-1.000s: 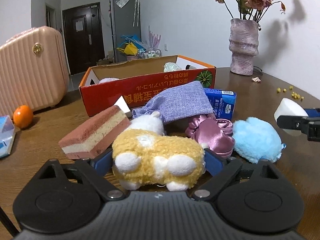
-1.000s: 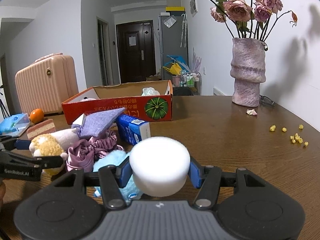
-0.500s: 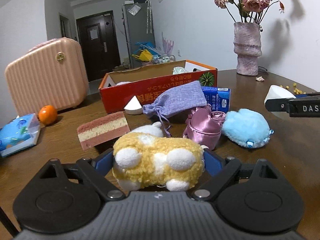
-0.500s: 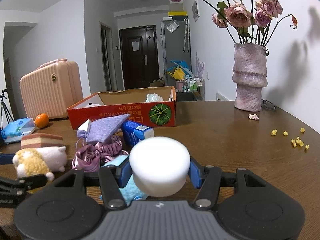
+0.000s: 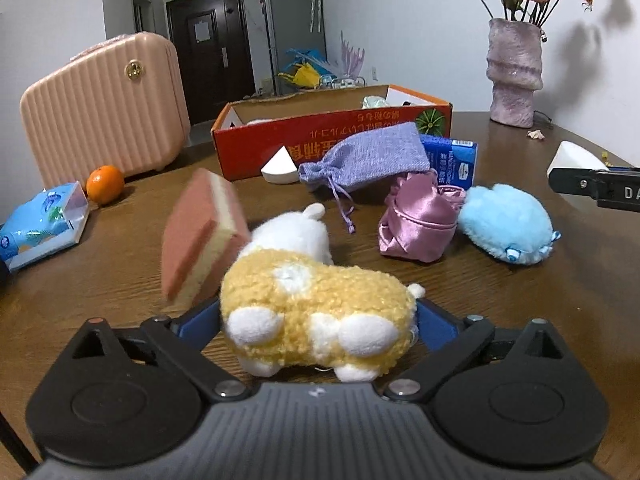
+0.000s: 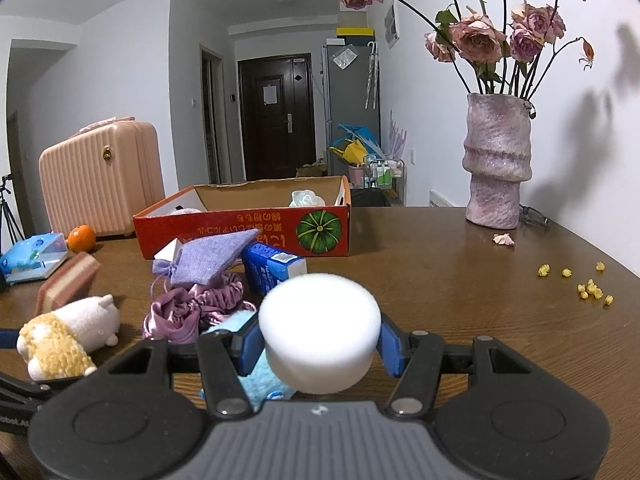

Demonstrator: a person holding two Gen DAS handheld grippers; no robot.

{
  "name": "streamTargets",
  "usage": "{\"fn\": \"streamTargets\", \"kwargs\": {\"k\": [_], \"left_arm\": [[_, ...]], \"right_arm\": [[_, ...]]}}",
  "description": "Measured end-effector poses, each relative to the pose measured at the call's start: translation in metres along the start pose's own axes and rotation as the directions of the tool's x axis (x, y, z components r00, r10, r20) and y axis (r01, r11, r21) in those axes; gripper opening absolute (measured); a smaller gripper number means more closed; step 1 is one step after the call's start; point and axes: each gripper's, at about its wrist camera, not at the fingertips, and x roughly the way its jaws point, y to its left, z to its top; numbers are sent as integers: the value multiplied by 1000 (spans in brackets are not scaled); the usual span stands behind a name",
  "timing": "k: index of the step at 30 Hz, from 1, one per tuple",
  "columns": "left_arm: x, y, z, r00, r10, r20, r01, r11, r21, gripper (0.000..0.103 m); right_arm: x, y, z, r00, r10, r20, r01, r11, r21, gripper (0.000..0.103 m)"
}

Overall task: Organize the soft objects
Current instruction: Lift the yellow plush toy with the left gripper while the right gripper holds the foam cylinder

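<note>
A yellow-and-white plush (image 5: 316,300) lies on the brown table between the fingers of my left gripper (image 5: 316,314). Its jaws are opening, and small gaps show between the blue pads (image 5: 198,314) and the plush. A pink-and-cream cake-shaped sponge (image 5: 200,232) stands tilted and blurred against the plush's left side. My right gripper (image 6: 320,340) is shut on a round white sponge (image 6: 320,324), held above the table. The red cardboard box (image 5: 304,140) sits behind the pile with a few small items inside.
A lilac pouch (image 5: 368,156), pink satin pouch (image 5: 416,220), blue plush (image 5: 504,224), blue carton (image 5: 452,156) and white wedge (image 5: 280,166) lie before the box. An orange (image 5: 105,184), tissue pack (image 5: 40,224) and suitcase (image 5: 104,104) are left; a vase (image 6: 498,164) is right.
My left gripper drew back from the pile with the plush, and its jaws have widened off it. The cake sponge has tipped up onto its edge. The right gripper stayed put.
</note>
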Motion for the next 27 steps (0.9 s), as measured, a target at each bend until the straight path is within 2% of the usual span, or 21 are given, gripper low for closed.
{"fn": "streamTargets", "kwargs": {"k": [4, 10, 21, 27], "left_arm": [[11, 1, 1, 1000, -1, -31, 0, 1000, -6, 103], [21, 5, 5, 999, -18, -50, 17, 1000, -24, 94], [-8, -12, 1, 997, -21, 69, 17, 998, 52, 93], [-27, -19, 3, 990, -17, 142, 10, 999, 52, 93]], "right_arm": [[1, 1, 0, 1000, -7, -4, 7, 1000, -5, 58], [1, 0, -1, 1000, -19, 0, 19, 1000, -3, 58], [-1, -3, 0, 1000, -27, 15, 27, 1000, 4, 58], [-1, 1, 1, 1000, -16, 26, 16, 1000, -7, 58]]}}
